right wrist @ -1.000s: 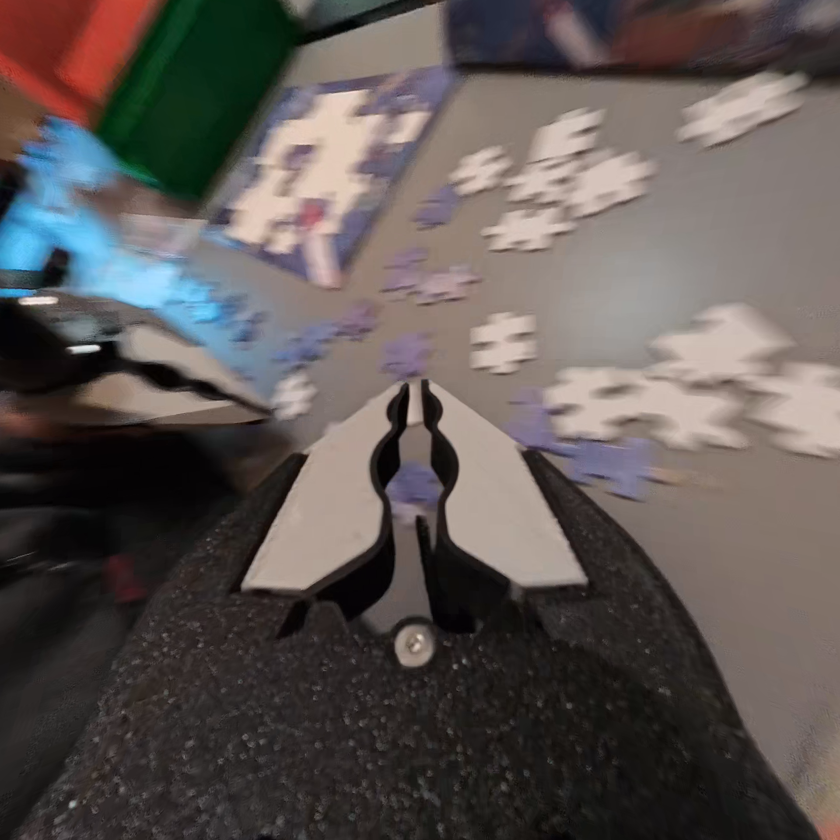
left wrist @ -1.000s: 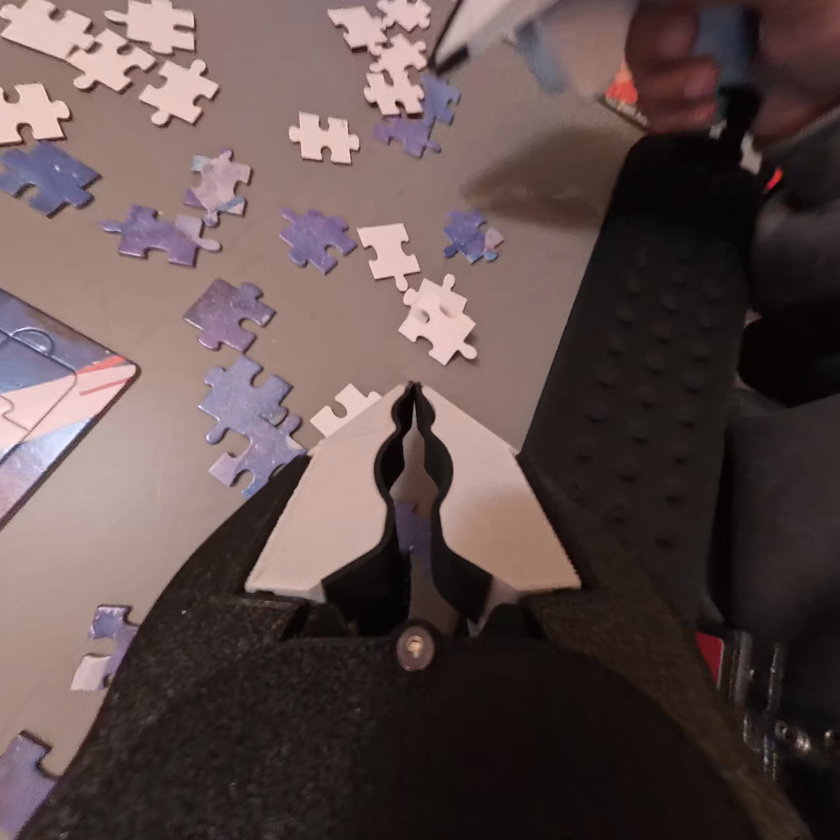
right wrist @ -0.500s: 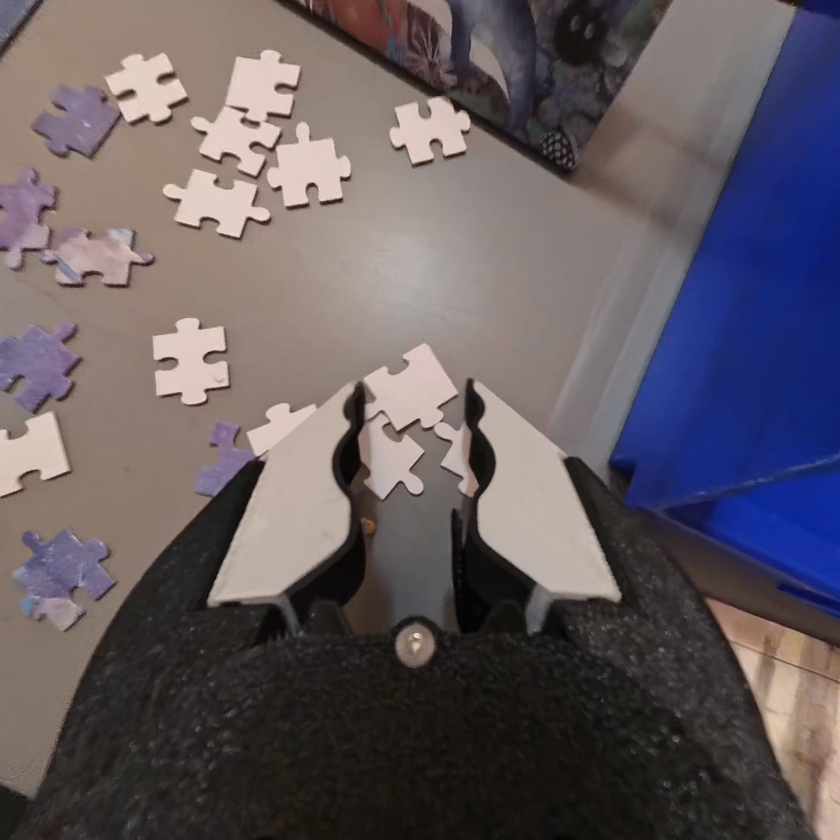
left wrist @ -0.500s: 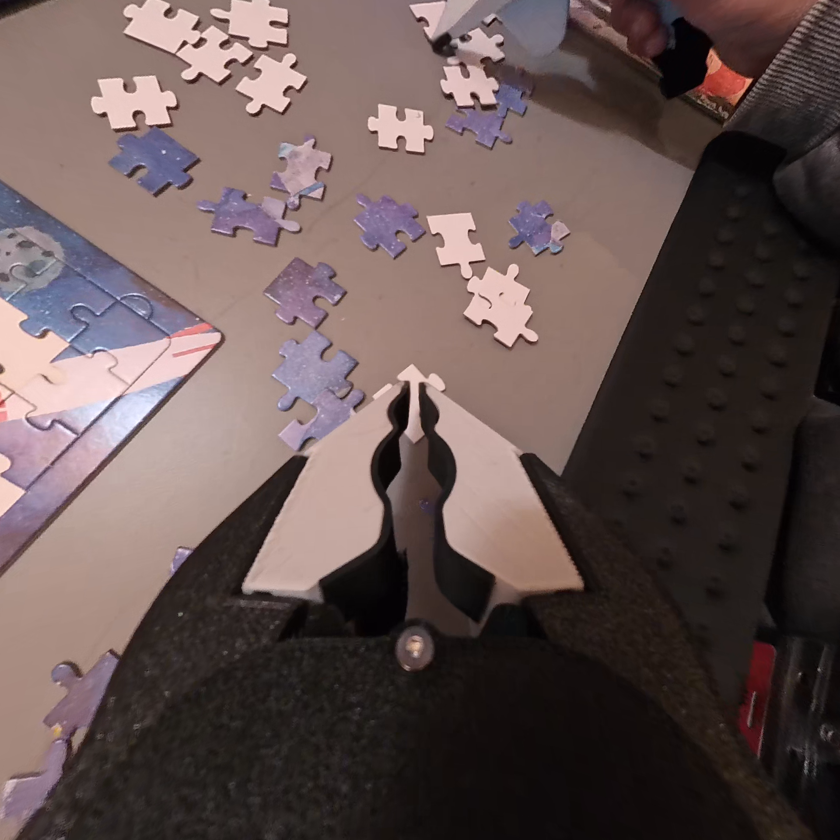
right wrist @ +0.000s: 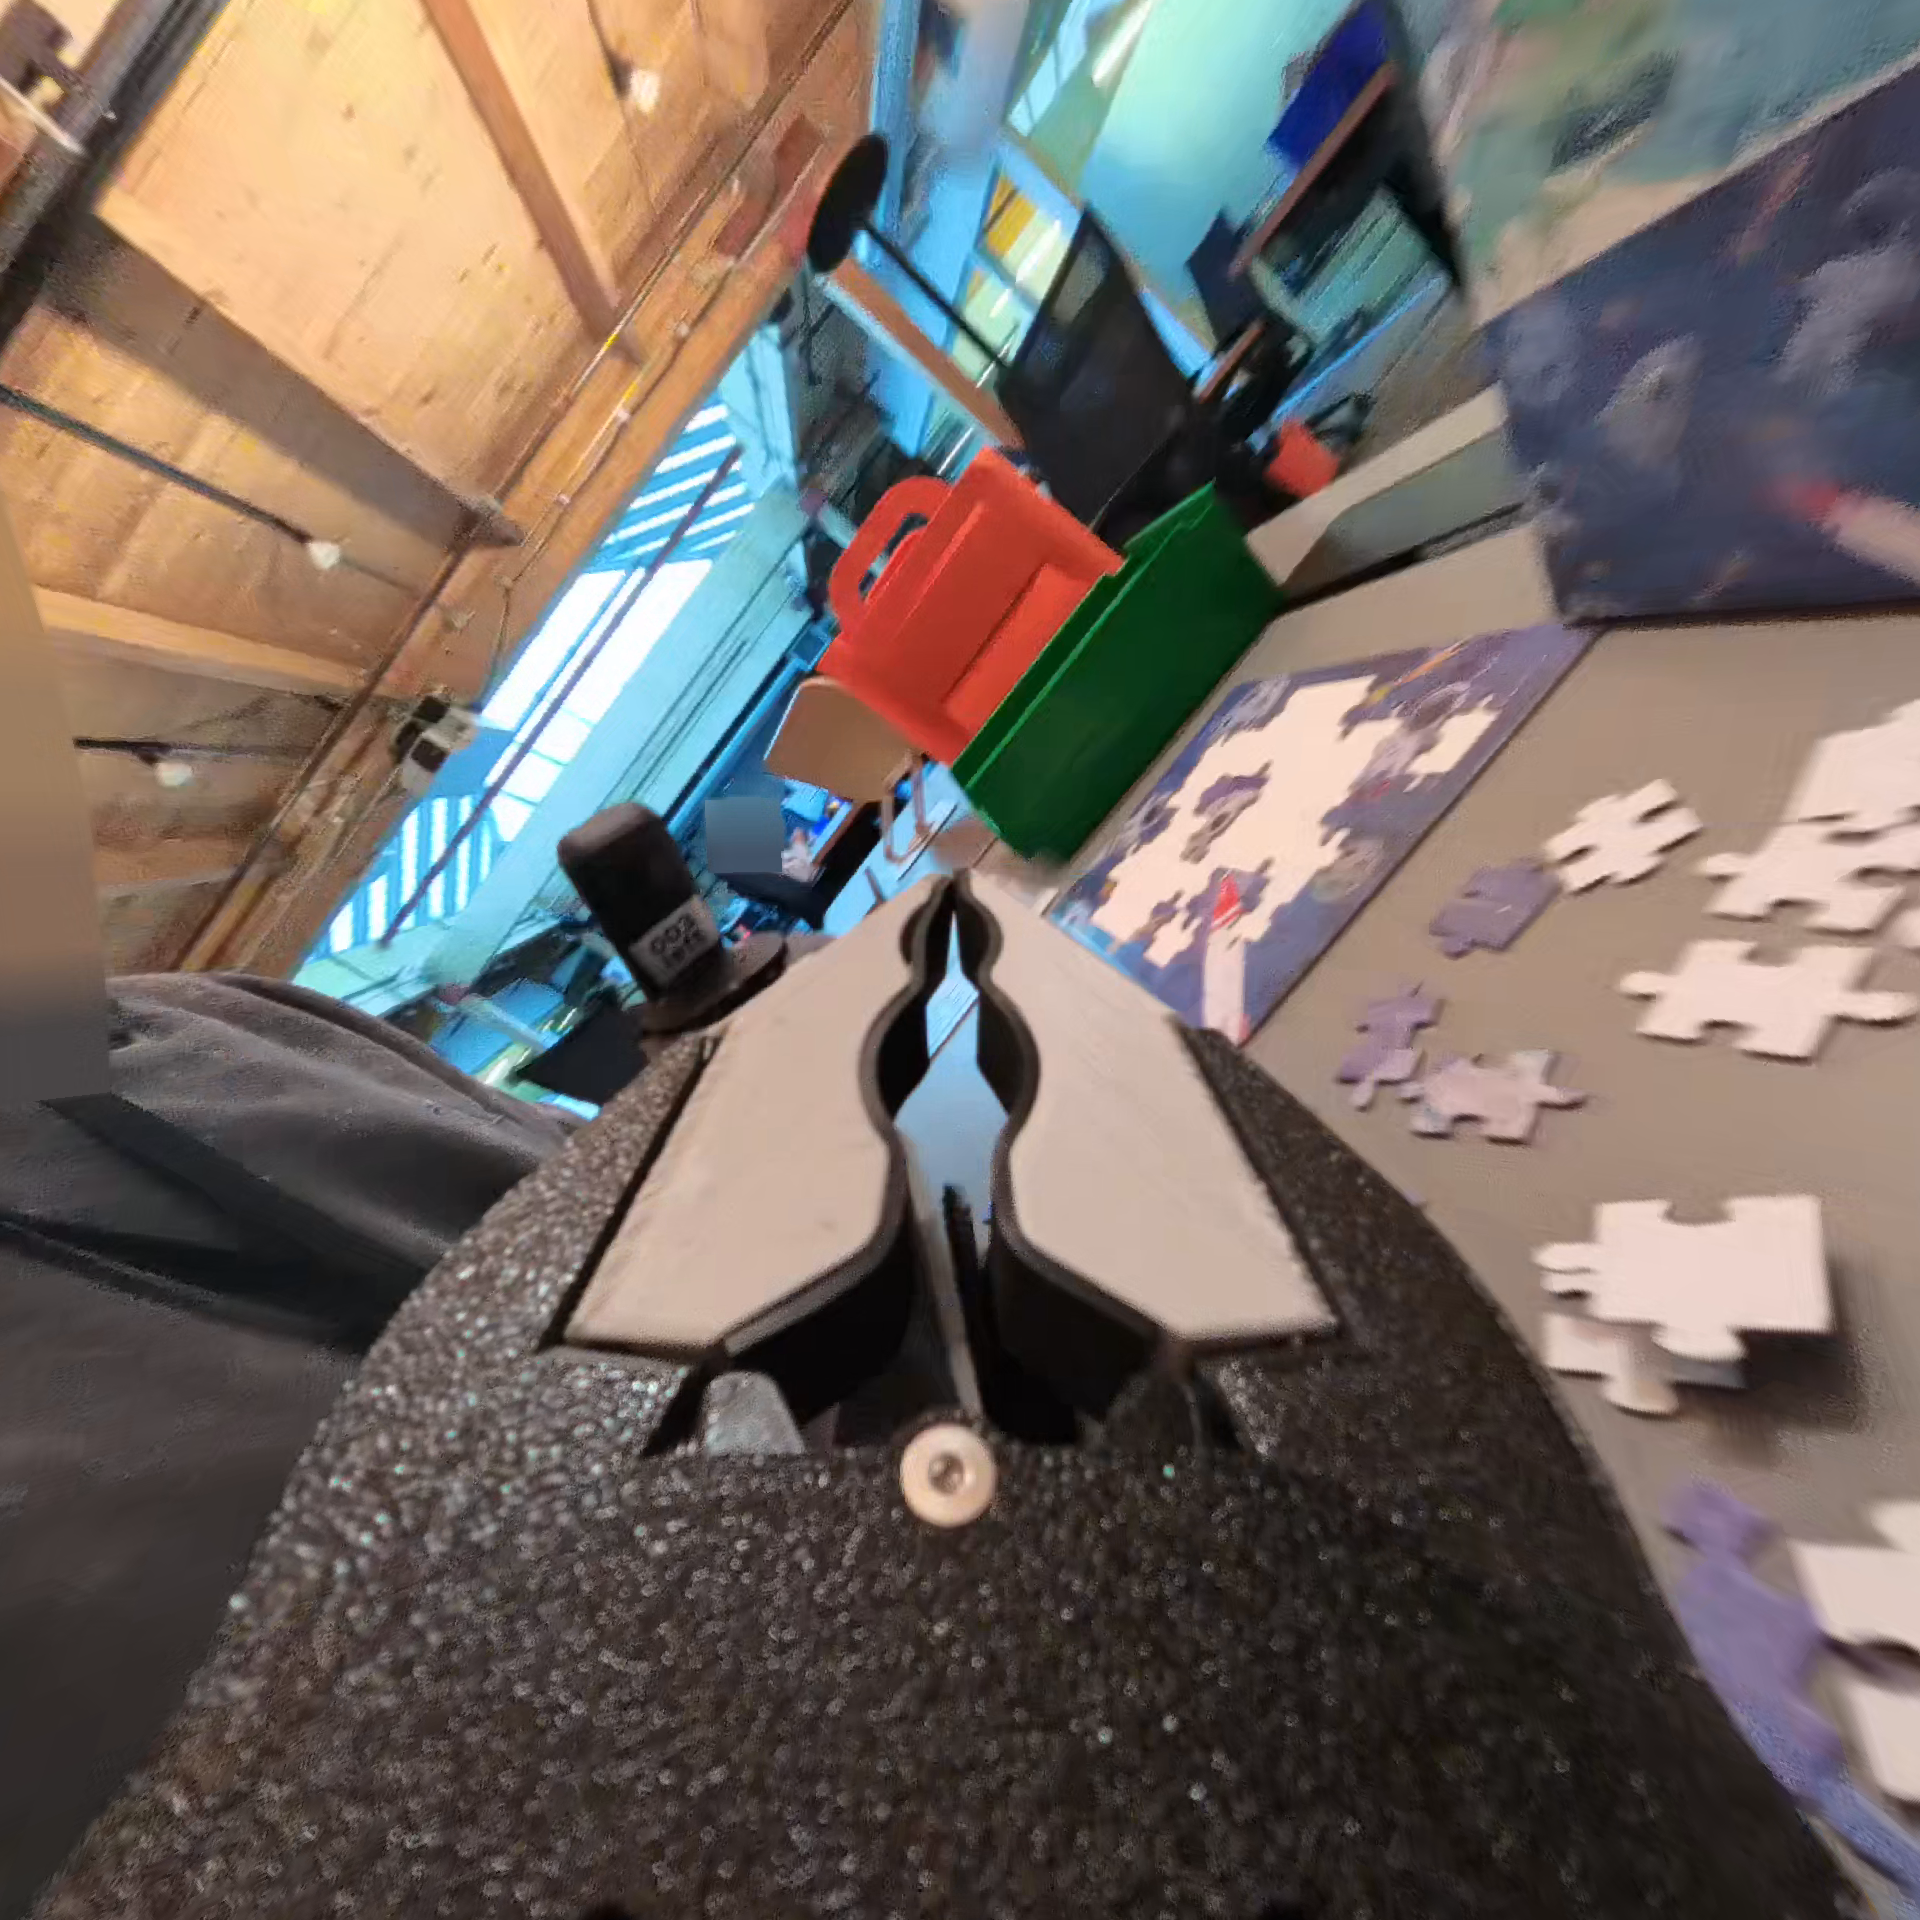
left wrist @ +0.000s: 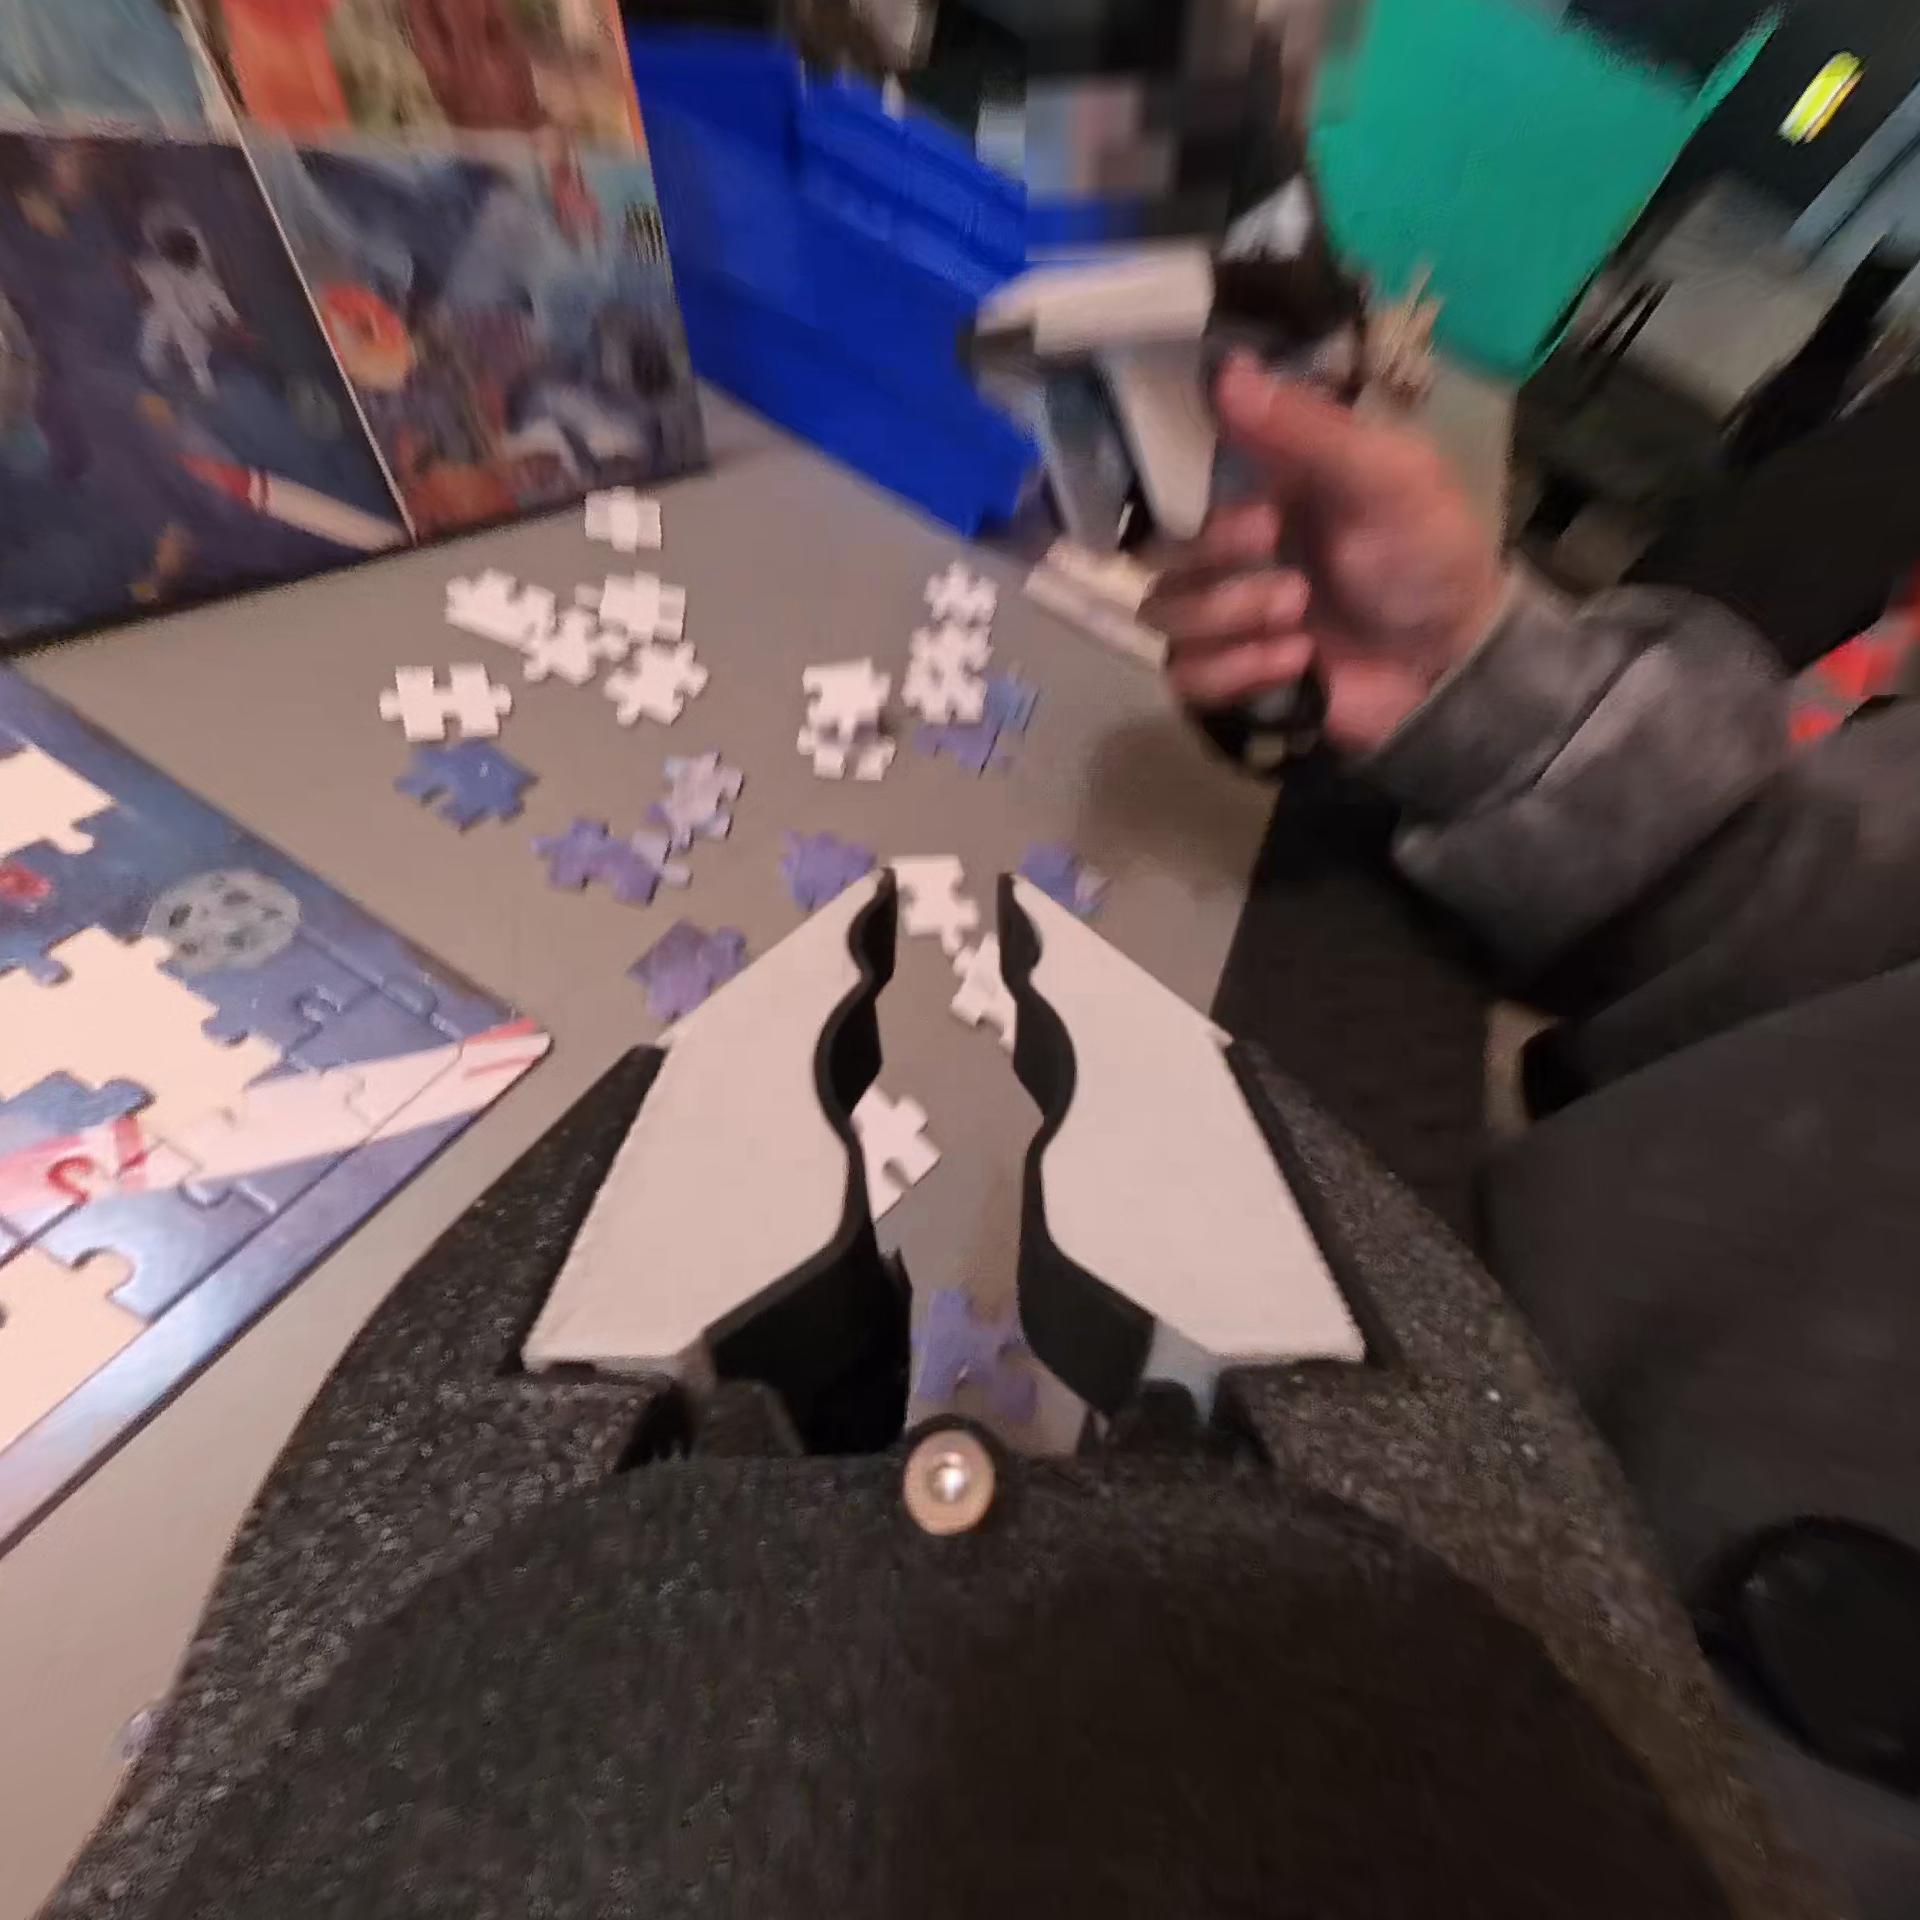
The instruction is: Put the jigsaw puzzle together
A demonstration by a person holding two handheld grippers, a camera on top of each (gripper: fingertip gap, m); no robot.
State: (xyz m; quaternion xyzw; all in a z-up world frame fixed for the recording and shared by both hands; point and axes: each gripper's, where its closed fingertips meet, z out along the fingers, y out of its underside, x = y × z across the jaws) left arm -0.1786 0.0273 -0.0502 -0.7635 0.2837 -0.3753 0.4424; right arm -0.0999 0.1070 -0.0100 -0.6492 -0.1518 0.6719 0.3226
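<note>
The partly joined puzzle [left wrist: 208,1039] lies flat on the grey table [left wrist: 312,727] at the left, with white gaps in it; it also shows in the right wrist view [right wrist: 1299,810]. Loose white and purple pieces [left wrist: 623,665] are scattered beyond it. My left gripper [left wrist: 948,883] is a little open and empty, low over a white piece [left wrist: 888,1132] and a purple piece [left wrist: 966,1351]. My right gripper [right wrist: 953,883] is shut, tilted and lifted off the table; no piece shows at its tips. A hand [left wrist: 1340,561] holds it at the upper right of the left view, blurred.
The puzzle box [left wrist: 208,364] stands at the back left, also seen in the right view [right wrist: 1714,416]. Blue bins [left wrist: 831,260] stand behind the table. A green bin [right wrist: 1122,675] and a red one [right wrist: 956,603] stand past the puzzle. A dark sleeve [left wrist: 1610,748] lies to the right.
My left gripper has opened a little and tipped up toward the room. My right gripper, open over white pieces half a second ago, has shut, lifted and swung left.
</note>
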